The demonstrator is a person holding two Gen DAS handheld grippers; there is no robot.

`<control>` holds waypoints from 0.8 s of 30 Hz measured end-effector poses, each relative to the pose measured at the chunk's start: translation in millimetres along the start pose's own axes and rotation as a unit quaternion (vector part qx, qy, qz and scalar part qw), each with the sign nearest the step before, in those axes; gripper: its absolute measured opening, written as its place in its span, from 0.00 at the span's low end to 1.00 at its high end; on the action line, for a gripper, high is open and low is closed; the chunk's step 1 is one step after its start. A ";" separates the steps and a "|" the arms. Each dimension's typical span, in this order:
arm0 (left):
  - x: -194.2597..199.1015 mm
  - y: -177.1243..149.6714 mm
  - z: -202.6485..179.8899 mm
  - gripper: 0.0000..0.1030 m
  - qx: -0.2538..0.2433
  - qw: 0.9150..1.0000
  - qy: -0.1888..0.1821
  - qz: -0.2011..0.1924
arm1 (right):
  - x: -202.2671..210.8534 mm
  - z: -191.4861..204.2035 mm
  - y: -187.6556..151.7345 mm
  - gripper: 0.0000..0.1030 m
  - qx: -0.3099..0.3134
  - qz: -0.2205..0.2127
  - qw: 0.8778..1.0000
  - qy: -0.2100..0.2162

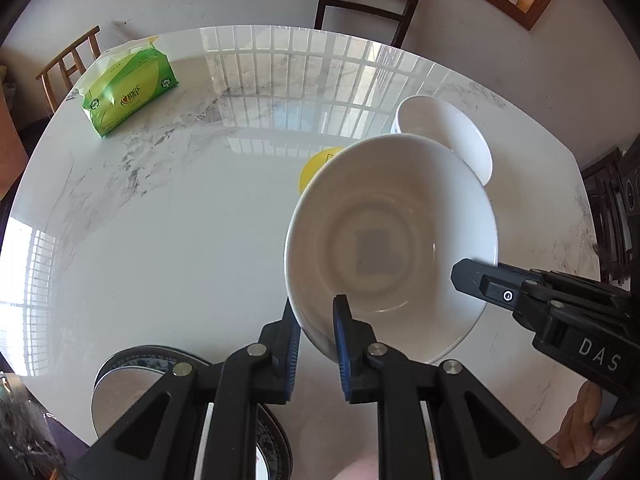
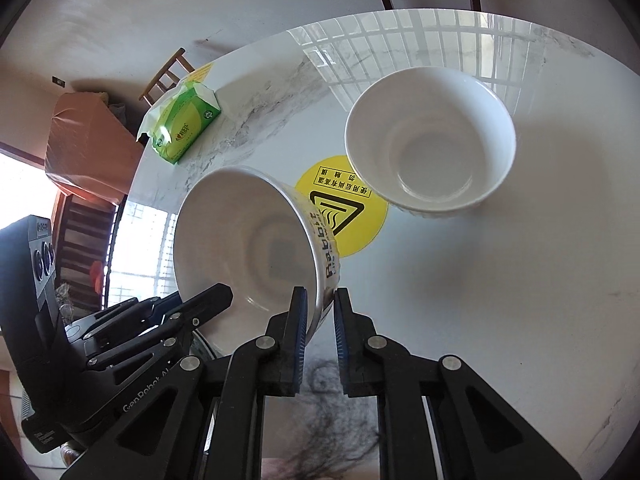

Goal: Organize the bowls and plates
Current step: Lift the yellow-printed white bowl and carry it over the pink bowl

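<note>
Now, left gripper (image 1: 316, 334): pinching the near rim of the white bowl (image 1: 392, 240), fingers on either side of the wall
Right gripper (image 2: 320, 316): clamped on the same bowl's rim beside the black lettering
Held bowl: tilted, lifted off the marble table (image 1: 160, 220), partly over the yellow sticker (image 2: 352, 208)
Second white bowl (image 2: 430, 140): upright on the table, at the sticker's far edge
Patterned plates (image 1: 132, 376): nearer than the sticker
Green tissue pack (image 1: 128, 88): well beyond the sticker

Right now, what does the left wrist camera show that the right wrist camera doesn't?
Only the left wrist view shows the blue-patterned plate near the table's edge. Only the right wrist view shows the black lettering on the held bowl's outside and the whole second bowl. Both show the held bowl, both claws on its rim, the green tissue pack and the yellow sticker.
</note>
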State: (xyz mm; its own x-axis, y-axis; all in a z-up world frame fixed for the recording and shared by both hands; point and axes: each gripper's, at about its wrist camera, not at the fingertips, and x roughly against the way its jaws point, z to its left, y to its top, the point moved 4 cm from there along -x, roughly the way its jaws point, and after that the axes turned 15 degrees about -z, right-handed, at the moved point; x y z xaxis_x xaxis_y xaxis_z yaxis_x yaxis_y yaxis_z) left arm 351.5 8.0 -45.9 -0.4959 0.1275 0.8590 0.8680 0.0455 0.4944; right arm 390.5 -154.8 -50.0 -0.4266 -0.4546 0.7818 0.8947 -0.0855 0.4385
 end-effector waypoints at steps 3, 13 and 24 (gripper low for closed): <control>17.7 -15.1 -7.8 0.16 -0.005 1.000 -0.008 0.006 | 20.9 3.4 -11.6 0.12 0.013 0.000 1.000 -0.001; 90.2 -67.5 -37.0 0.17 -0.040 0.999 -0.012 -0.011 | 90.1 13.9 -65.7 0.13 0.041 -0.006 0.999 0.011; 123.1 -134.1 -44.3 0.18 -0.043 0.999 -0.025 0.001 | 137.3 21.0 -131.4 0.13 0.053 -0.005 0.998 0.023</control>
State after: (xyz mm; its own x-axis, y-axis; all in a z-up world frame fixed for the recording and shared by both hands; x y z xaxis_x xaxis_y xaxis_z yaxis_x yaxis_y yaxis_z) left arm 173.0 -26.3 -0.5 -0.4909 0.1778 0.8529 0.8625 -0.0393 0.5046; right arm 211.6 -187.4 9.1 -0.4259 -0.4956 0.7570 0.8706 0.0033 0.4919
